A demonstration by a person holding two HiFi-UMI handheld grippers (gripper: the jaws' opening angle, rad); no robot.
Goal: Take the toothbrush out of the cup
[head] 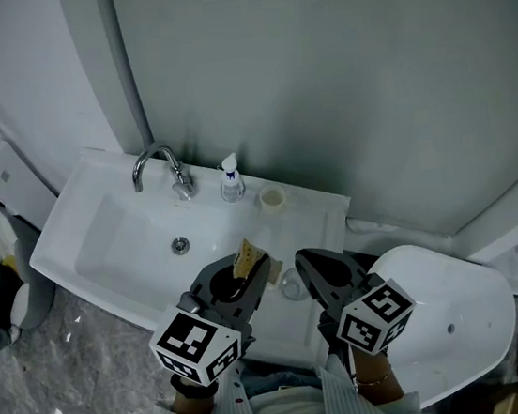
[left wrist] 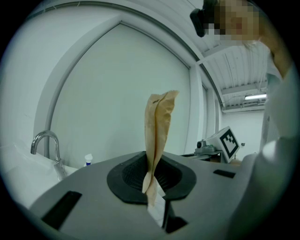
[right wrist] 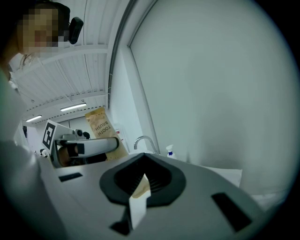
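Note:
A tan paper packet (head: 247, 256) printed "TOOTH BRUSH" (right wrist: 102, 132) stands upright over the sink's front rim. My left gripper (head: 260, 269) is shut on its lower end (left wrist: 158, 131). No bare toothbrush shows. My right gripper (head: 306, 263) hangs just right of it, apart, shut on a small tan-and-white scrap of paper (right wrist: 139, 190). A clear glass (head: 291, 285) sits on the rim between the two grippers. A pale cup (head: 271, 199) stands on the sink's back ledge; I cannot see what is inside it.
The white sink (head: 103, 241) has a chrome faucet (head: 161, 167) and a drain (head: 180, 246). A small spray bottle (head: 230, 179) stands by the pale cup. A white oval fixture (head: 453, 318) lies at the right. A grey wall rises behind.

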